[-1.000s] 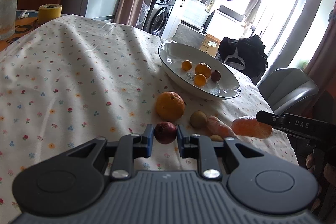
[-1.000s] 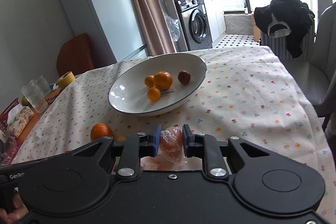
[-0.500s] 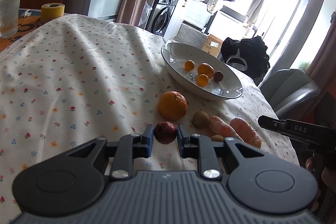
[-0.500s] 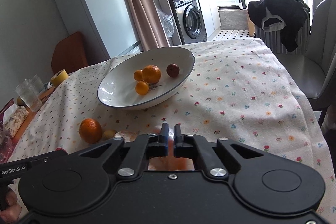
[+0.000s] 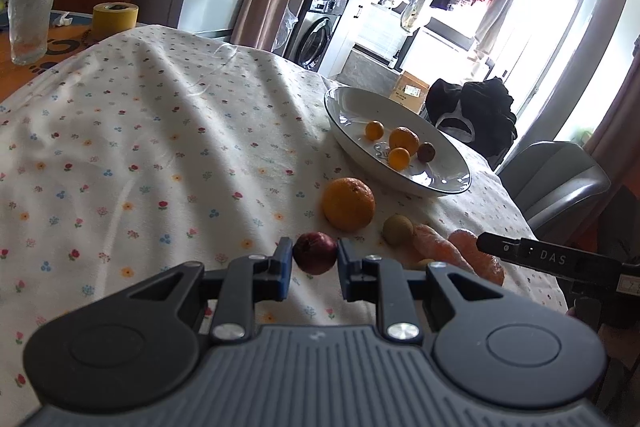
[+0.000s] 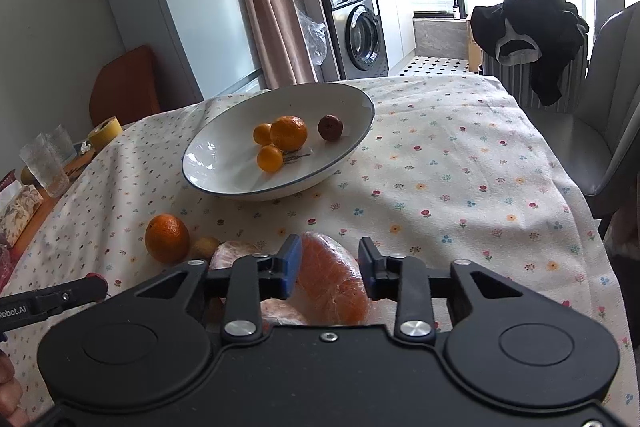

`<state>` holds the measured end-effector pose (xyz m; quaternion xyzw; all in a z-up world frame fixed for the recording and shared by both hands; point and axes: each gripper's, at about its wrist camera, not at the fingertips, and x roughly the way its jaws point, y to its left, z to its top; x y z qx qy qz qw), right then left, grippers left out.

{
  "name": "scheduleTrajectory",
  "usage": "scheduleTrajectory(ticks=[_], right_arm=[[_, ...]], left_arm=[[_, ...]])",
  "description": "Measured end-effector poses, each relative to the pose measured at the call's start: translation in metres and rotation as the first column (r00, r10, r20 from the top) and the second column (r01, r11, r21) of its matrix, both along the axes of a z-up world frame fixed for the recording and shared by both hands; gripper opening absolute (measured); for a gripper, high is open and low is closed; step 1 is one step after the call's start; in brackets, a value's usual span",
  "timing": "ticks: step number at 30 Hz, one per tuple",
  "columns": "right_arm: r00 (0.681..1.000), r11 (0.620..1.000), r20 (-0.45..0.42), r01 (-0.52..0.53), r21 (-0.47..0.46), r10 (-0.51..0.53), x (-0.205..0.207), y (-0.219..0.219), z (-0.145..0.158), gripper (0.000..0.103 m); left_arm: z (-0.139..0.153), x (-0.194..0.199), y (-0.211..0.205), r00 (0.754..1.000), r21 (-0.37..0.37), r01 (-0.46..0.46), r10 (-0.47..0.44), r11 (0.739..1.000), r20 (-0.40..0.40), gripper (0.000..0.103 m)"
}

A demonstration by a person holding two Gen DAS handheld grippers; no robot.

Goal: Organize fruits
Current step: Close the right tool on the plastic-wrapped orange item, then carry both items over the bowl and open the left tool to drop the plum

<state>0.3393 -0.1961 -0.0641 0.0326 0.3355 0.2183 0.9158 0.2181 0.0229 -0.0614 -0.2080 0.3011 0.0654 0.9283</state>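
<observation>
My left gripper (image 5: 313,269) is shut on a dark red round fruit (image 5: 315,253) and holds it just above the cloth. My right gripper (image 6: 329,269) is open, its jaws around a plastic-wrapped peeled orange piece (image 6: 334,279) that lies on the cloth; a second wrapped piece (image 6: 232,253) lies left of it. A white bowl (image 6: 224,171) holds three oranges (image 6: 288,133) and a dark fruit (image 6: 330,127). A whole orange (image 5: 349,203) and a small yellow-green fruit (image 5: 397,230) lie on the cloth before the bowl (image 5: 348,99).
A drinking glass (image 5: 30,15) and a roll of yellow tape (image 5: 115,15) stand at the far left on the bare tabletop. A grey chair (image 6: 608,131) stands past the table's right edge. The flowered cloth (image 5: 140,147) covers the table.
My right gripper lowered the wrapped orange piece to the cloth, shut briefly, and now stands open around it. My left gripper keeps its hold on the dark red fruit and has barely moved.
</observation>
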Motion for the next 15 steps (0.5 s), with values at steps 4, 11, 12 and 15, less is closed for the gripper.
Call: scheduleTrajectory(ticks=[4, 11, 12, 15], right_arm=[[1.000, 1.000, -0.007, 0.002, -0.029, -0.002, 0.006, 0.005, -0.007, 0.052], [0.998, 0.994, -0.018, -0.061, -0.094, 0.059, 0.003, 0.017, -0.020, 0.055], [0.998, 0.990, -0.002, -0.070, -0.119, 0.070, 0.000, 0.020, -0.021, 0.055], [0.998, 0.988, 0.005, -0.061, -0.139, 0.062, -0.002, 0.019, -0.020, 0.041]], left_arm=[[-0.003, 0.001, 0.003, 1.000, -0.001, -0.009, 0.009, 1.000, -0.009, 0.022], [-0.006, 0.001, 0.003, 1.000, -0.007, -0.007, 0.007, 1.000, -0.012, 0.022], [-0.006, 0.001, 0.003, 1.000, -0.008, -0.006, 0.006, 1.000, -0.011, 0.022], [-0.006, 0.000, 0.002, 1.000, -0.009, -0.002, 0.002, 1.000, -0.009, 0.022]])
